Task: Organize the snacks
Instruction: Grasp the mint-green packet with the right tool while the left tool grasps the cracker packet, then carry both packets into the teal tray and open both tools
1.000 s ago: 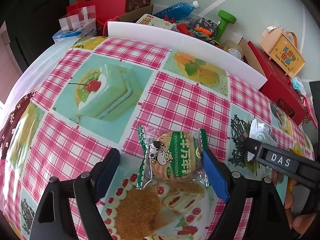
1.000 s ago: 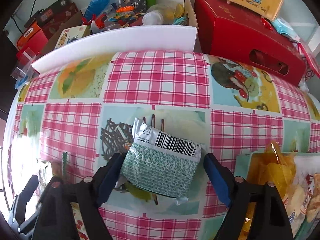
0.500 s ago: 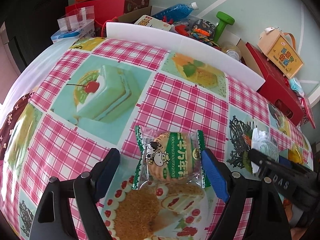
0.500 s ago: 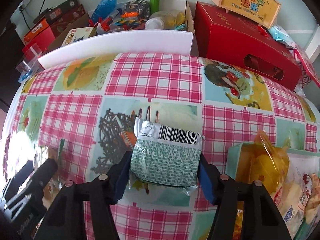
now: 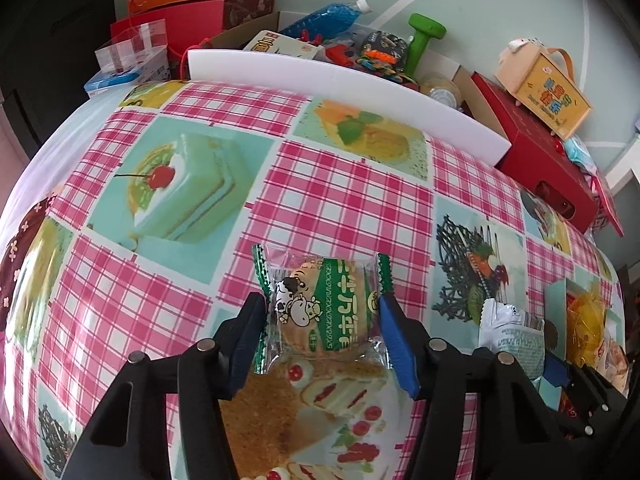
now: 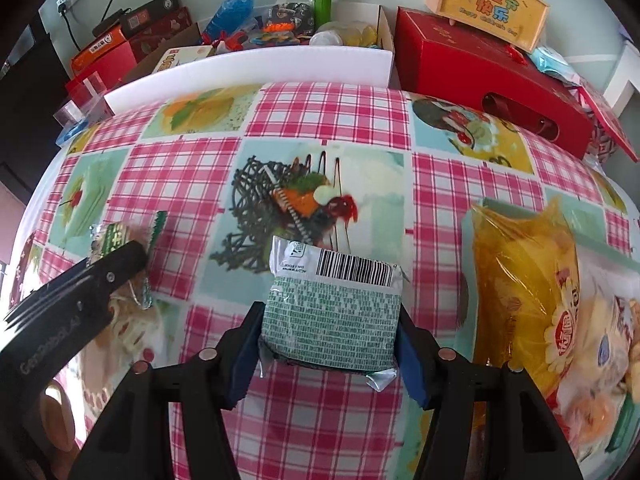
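My left gripper (image 5: 322, 312) is shut on a round biscuit in a clear and green wrapper with a cow picture (image 5: 320, 308), held just above the checked tablecloth. My right gripper (image 6: 330, 324) is shut on a silver-green snack packet with a barcode (image 6: 334, 306) and holds it above the cloth. That packet also shows at the right of the left wrist view (image 5: 510, 334). The biscuit and left gripper show at the left of the right wrist view (image 6: 120, 244). A pale green tray (image 6: 520, 206) at the right holds yellow snack bags (image 6: 528, 280).
A white foam board (image 5: 344, 82) runs along the table's far edge. Behind it stand a cardboard box of toys with a green dumbbell (image 5: 424, 38), red gift boxes (image 6: 488, 76) and a yellow carton (image 6: 484, 2).
Both grippers have closed onto their snacks. The right gripper has carried its packet to the right, toward the tray. The biscuit has risen slightly off the cloth.
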